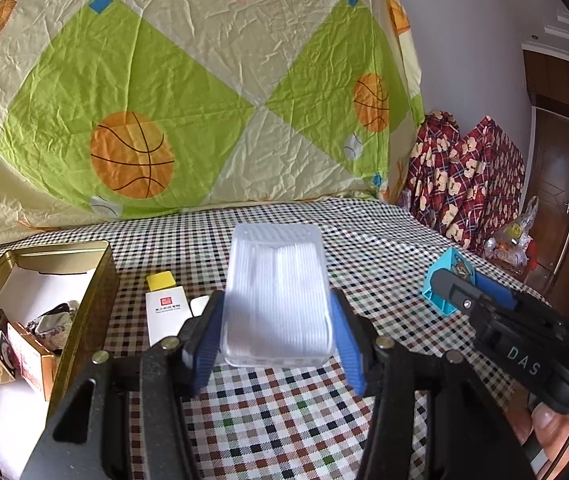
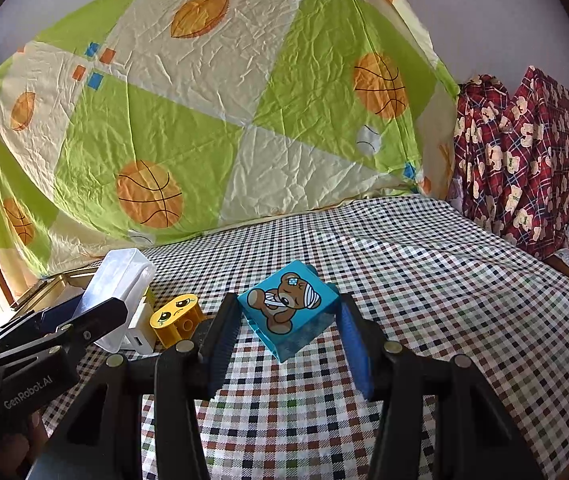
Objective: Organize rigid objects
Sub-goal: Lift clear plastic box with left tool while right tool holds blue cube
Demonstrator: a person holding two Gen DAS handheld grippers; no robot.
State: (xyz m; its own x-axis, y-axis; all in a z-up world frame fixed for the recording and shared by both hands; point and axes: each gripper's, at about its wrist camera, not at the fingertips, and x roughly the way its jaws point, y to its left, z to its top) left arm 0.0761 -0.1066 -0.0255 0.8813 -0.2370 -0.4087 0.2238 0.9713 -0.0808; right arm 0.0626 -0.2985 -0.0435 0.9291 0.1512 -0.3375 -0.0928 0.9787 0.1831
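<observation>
1. Home, likely a bedroom or spare room.
2. Work surface: checked tablecloth [image 1: 364, 240].
3. Backdrop: a creased bedsheet [image 1: 188, 80] (basketball print) hung behind.
4. Right side: red plaid bear-print fabric [image 2: 524, 152] draped over something, wooden door [image 1: 560, 184], plastic bag [image 1: 512, 236] on the floor.
</observation>
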